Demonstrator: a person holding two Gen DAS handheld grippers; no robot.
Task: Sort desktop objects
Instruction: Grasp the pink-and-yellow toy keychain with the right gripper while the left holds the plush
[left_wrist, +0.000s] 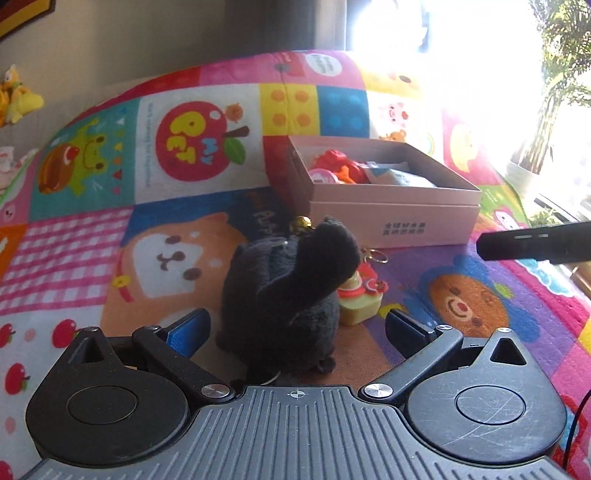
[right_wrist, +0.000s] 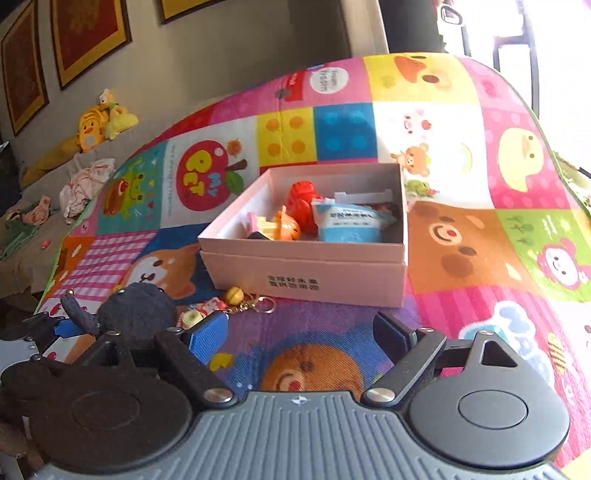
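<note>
Now the left tool (left_wrist: 295, 326) is straddling the black plush (left_wrist: 291, 295), jaws wide, needing closure before boxing it in the pink box (left_wrist: 391, 218).

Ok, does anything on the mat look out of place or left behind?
Two things remain outside the pink box: a black plush toy and a cake keychain lying together on the mat just in front of it. The other small items are already inside. Nothing looks spilled or damaged.
</note>
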